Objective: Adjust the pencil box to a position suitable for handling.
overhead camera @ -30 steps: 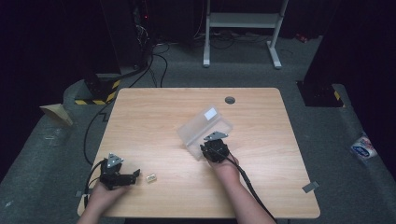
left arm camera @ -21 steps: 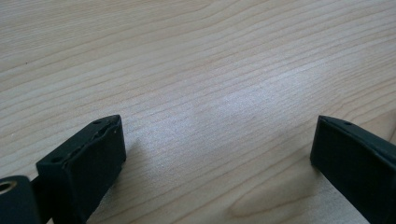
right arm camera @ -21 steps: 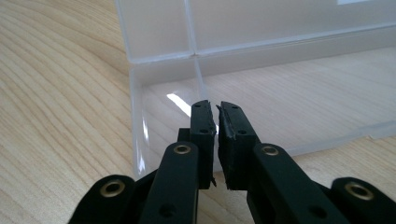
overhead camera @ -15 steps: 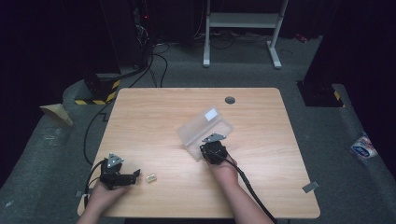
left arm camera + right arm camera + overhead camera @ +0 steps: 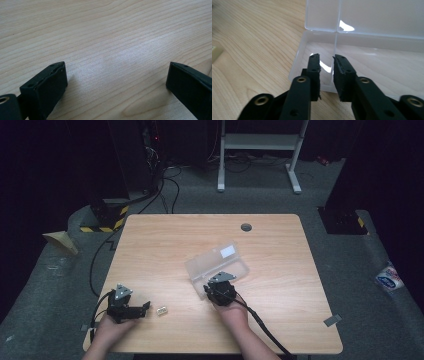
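Table [image 5: 165,250] amid dark, cabled floor [image 5: 200,195]

One wooden table [image 5: 165,240], one clear plastic box [image 5: 216,265], one small pale block [image 5: 161,311], two grippers.

Bright lit table [image 5: 280,320], dark surroundings; glare on box [image 5: 342,25].

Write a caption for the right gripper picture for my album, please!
Black tongs nearly shut, poking over the edge of an open clear plastic box on a wooden table.
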The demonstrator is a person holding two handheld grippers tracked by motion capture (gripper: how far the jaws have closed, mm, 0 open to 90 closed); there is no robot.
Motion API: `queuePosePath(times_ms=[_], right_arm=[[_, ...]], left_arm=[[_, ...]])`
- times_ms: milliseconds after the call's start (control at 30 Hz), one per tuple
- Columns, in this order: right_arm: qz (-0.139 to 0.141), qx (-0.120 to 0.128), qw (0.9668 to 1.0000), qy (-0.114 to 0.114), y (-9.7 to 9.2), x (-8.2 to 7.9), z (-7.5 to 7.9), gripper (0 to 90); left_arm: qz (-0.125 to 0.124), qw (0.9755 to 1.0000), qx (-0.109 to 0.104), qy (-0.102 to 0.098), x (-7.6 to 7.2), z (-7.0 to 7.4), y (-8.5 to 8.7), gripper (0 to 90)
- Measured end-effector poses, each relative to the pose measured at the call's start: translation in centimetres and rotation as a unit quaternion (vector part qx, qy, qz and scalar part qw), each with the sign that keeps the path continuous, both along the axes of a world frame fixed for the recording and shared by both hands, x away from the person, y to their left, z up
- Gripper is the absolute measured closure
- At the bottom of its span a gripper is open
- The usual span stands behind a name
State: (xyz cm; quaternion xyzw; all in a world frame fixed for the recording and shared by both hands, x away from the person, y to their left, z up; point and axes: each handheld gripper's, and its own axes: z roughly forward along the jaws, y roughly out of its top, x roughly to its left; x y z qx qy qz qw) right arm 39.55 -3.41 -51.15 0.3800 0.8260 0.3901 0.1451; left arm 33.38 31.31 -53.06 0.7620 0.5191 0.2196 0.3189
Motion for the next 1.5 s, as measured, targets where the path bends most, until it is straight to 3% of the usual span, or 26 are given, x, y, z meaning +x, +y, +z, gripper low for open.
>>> queuePosePath(times_ms=[67, 133, 200, 233, 300, 333, 433, 600, 900, 967, 1233, 1500], right_arm=[[-0.012, 0.013, 0.9997, -0.017, -1.2, 0.0, 1.0, 69.1], [-0.020, 0.013, 0.9995, -0.019, -1.6, 0.0, 1.2, 67.3], [-0.054, 0.001, 0.9982, -0.026, -4.2, 0.9, 1.5, 63.8], [-0.054, 0.001, 0.9982, -0.026, -4.2, 0.9, 1.5, 63.8], [-0.102, -0.016, 0.9943, -0.024, -7.4, 2.1, 1.1, 63.2], [-0.102, -0.016, 0.9943, -0.024, -7.4, 2.1, 1.1, 63.2], [-0.146, -0.013, 0.9892, -0.012, -10.2, 3.3, 0.5, 61.9], [-0.168, -0.006, 0.9857, -0.011, -12.2, 4.8, 0.5, 61.0], [-0.162, -0.001, 0.9869, -0.003, -11.7, 7.0, 0.6, 64.9], [-0.160, -0.012, 0.9871, 0.006, -11.4, 7.5, 0.4, 68.1], [-0.164, -0.023, 0.9861, 0.020, -11.2, 7.7, 0.0, 77.7], [-0.156, -0.027, 0.9872, 0.017, -11.3, 6.7, -0.1, 79.3]], left_arm=[[0.001, 1.0000, -0.002, 0.001, 0.0, 0.0, 0.0, 3.8], [0.001, 1.0000, -0.002, 0.000, 0.0, 0.0, 0.0, 3.9], [0.002, 1.0000, -0.003, 0.000, 0.0, 0.0, -0.1, 4.1], [0.002, 1.0000, -0.003, 0.000, -0.1, 0.0, -0.1, 4.1], [0.002, 1.0000, -0.003, 0.000, -0.1, 0.0, -0.1, 4.2], [0.002, 1.0000, -0.003, -0.001, -0.1, 0.0, -0.1, 4.2], [0.002, 1.0000, -0.003, 0.000, -0.1, 0.0, -0.1, 4.2], [0.002, 1.0000, -0.003, -0.001, -0.1, 0.0, -0.1, 4.2], [0.002, 1.0000, -0.002, -0.001, -0.1, 0.0, -0.1, 4.4], [0.003, 1.0000, -0.003, -0.001, -0.1, 0.0, -0.1, 4.4], [0.000, 1.0000, 0.002, -0.003, -0.1, 0.0, 0.0, 4.8], [0.002, 1.0000, -0.002, -0.001, -0.1, 0.0, -0.1, 4.9]])
